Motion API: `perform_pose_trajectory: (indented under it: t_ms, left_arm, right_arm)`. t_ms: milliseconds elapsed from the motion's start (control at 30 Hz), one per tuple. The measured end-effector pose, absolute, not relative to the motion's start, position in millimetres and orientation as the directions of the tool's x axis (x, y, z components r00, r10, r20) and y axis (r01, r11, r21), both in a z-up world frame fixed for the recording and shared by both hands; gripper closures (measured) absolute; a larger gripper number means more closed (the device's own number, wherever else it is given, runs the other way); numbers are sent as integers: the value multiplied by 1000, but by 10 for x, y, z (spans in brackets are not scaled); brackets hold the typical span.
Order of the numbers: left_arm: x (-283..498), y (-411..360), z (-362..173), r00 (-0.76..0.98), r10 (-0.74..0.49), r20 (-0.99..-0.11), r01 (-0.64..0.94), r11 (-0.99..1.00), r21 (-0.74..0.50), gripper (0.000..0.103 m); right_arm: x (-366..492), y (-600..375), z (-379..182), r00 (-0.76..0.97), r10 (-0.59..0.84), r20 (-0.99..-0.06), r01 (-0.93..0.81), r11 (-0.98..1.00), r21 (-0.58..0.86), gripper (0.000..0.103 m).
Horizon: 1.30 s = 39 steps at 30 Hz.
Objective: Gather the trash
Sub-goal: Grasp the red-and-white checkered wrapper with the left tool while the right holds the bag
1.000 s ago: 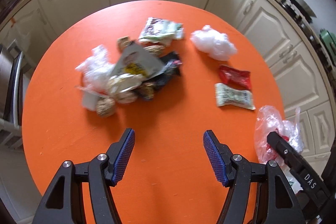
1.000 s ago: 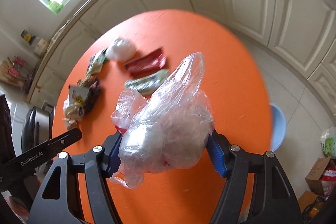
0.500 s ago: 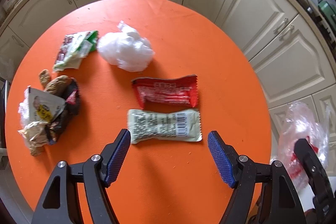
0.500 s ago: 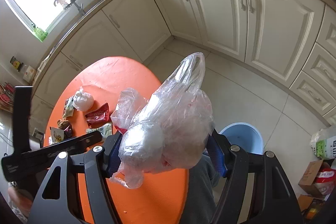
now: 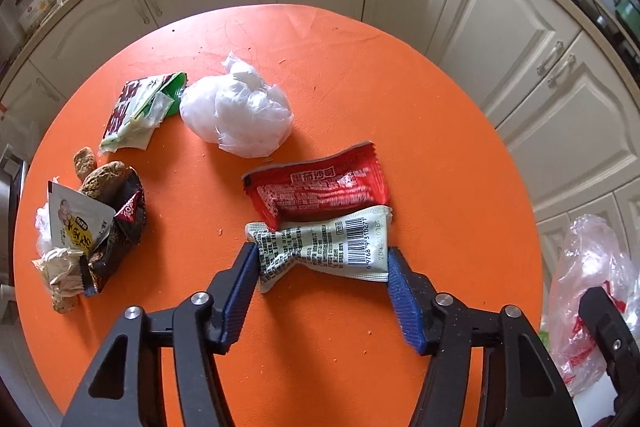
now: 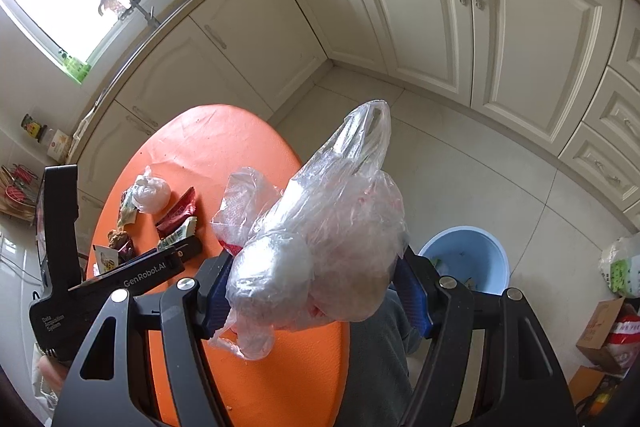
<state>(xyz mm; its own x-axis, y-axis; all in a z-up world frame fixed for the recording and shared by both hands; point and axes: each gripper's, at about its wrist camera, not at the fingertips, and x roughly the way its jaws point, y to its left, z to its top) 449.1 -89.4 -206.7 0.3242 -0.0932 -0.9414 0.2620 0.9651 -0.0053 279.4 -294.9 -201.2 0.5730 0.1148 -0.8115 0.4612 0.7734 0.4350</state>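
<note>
My left gripper (image 5: 320,263) is open, its blue pads on either side of a pale green wrapper (image 5: 324,247) lying on the round orange table (image 5: 400,107). A red wrapper (image 5: 320,187) lies just beyond it, touching it. A white crumpled bag (image 5: 236,115), a green-and-white packet (image 5: 136,111) and a heap of wrappers and food scraps (image 5: 88,223) lie further left. My right gripper (image 6: 316,267) is shut on a clear plastic bag of trash (image 6: 320,247), held beside the table above the floor; the bag also shows in the left wrist view (image 5: 588,299).
A blue bin (image 6: 466,259) stands on the tiled floor right of the table. Cream kitchen cabinets (image 6: 440,7) ring the room. A cardboard box (image 6: 608,331) and a white bag (image 6: 624,267) sit on the floor at far right.
My left gripper has moved forward and down to straddle the pale green wrapper, which is now crumpled against the red one. My right gripper has swung with the bag off the table toward the bin.
</note>
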Motion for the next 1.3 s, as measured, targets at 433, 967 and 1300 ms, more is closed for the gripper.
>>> perform_pose_trajectory:
  t_ms: [433, 967, 1300]
  left_arm:
    - [4340, -682, -1950, 273, -183, -945, 318, 944, -91, 96]
    - [3840, -426, -1393, 371, -275, -887, 383, 915, -123, 102]
    - [3730, -484, -1341, 360, -249, -899, 373, 922, -106, 89]
  right_arm:
    - [2591, -2802, -1816, 588, 96, -803, 460, 777, 430, 33]
    - [2093, -2773, -1583, 618, 52, -784, 479, 766, 428, 33]
    - [1801, -2884, -1549, 623, 29, -781, 506, 747, 432, 33]
